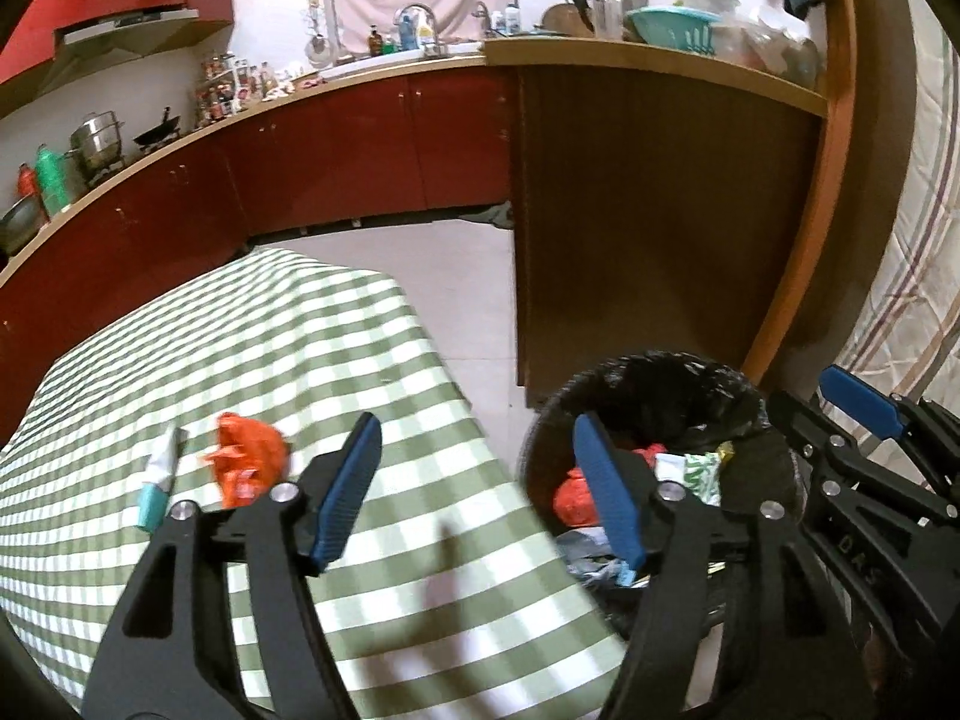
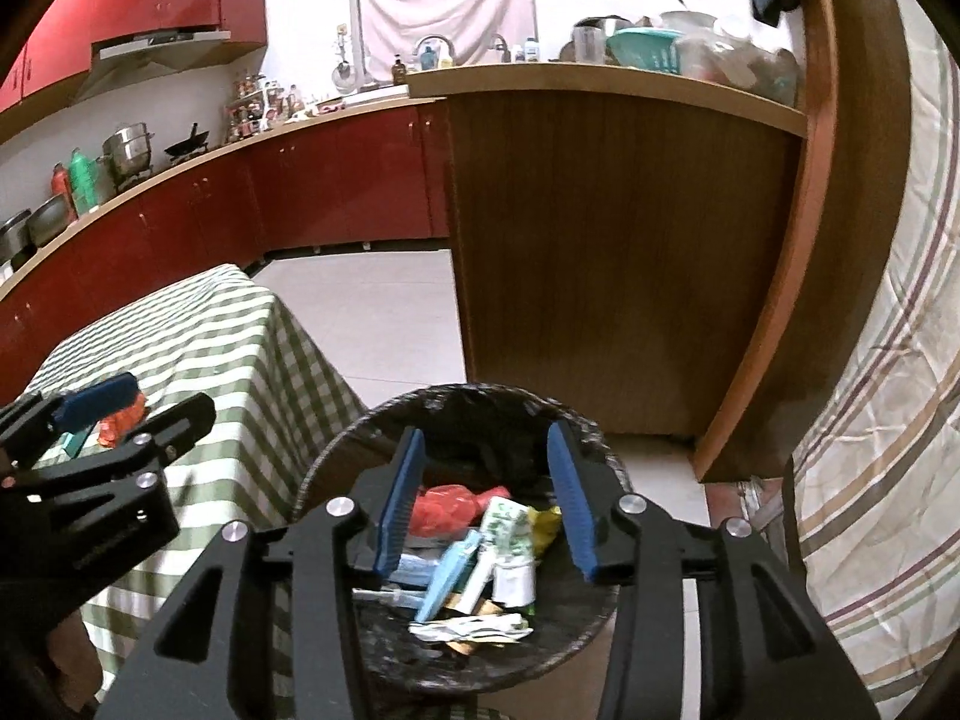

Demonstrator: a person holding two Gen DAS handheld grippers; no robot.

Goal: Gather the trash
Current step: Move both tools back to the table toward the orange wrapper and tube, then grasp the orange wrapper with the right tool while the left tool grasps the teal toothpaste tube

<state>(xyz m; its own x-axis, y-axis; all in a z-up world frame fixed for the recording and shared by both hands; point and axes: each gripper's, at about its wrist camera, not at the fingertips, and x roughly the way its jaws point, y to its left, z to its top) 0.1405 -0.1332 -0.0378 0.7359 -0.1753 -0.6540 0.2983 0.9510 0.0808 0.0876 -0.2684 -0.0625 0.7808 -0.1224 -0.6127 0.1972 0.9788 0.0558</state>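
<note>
Trash: an orange wrapper and a small tube are lying at lower left on the checked table, awaiting collection.
Bin: sitting lower centre, already holding wrappers.
Left gripper: hanging apart and empty, likely heading for the wrapper.
Right gripper: hovering parted and empty over the bin.

- My left gripper: jaws apart, nothing between the blue pads. Pitched down and forward.
- My right gripper: jaws parted, narrower than left, pads clear of everything, nothing gripped. Also pitched down.
- The two sit side by side. Right one shows at the right edge of the left view, and left one at the left edge of the right view.
- No hand or sleeve visible.
</note>
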